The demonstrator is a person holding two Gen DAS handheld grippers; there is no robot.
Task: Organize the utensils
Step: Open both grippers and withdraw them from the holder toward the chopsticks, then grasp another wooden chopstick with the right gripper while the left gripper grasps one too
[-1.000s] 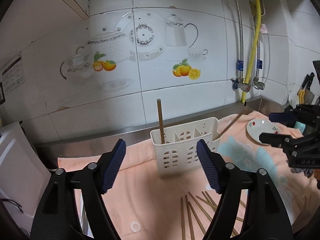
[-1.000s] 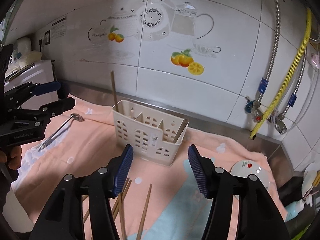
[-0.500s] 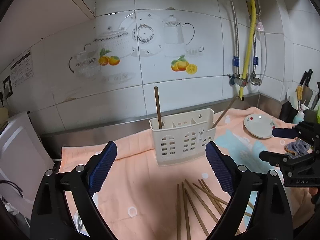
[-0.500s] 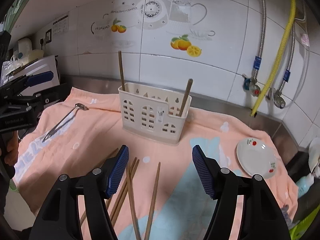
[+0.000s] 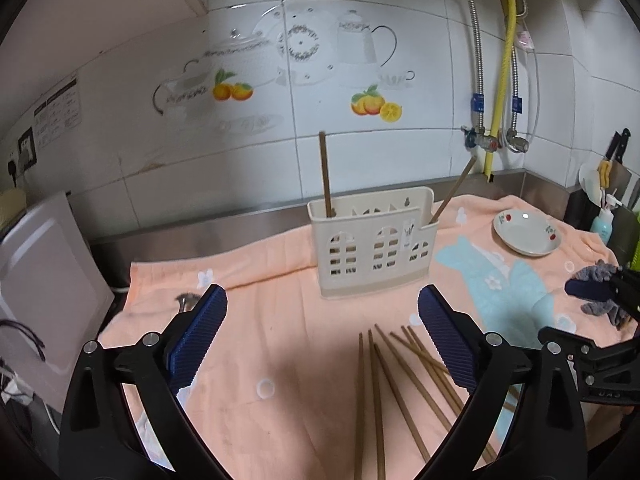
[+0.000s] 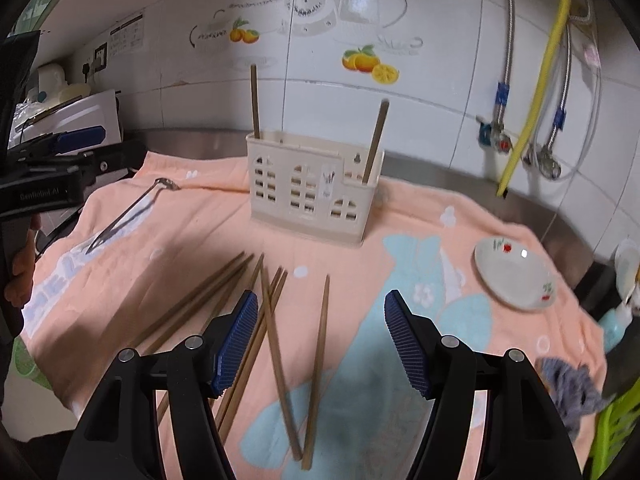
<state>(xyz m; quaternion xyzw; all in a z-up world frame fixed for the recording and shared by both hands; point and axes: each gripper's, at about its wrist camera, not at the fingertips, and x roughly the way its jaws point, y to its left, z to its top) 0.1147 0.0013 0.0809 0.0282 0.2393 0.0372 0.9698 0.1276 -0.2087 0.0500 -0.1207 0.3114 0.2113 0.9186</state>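
Chopsticks (image 6: 276, 332); "GenRobot.AI" on left tool (image 6: 60, 152).

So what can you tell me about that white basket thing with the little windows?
The utensil holder is cream plastic, a box with arched window cut-outs and dividers inside. It stands upright on the peach towel near the tiled wall. Two brown chopsticks poke out: one straight at its left end, one leaning at its lower right end.

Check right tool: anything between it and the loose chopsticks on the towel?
Nothing visible. The right tool hangs open above the loose chopsticks on the towel, with only clear air between.
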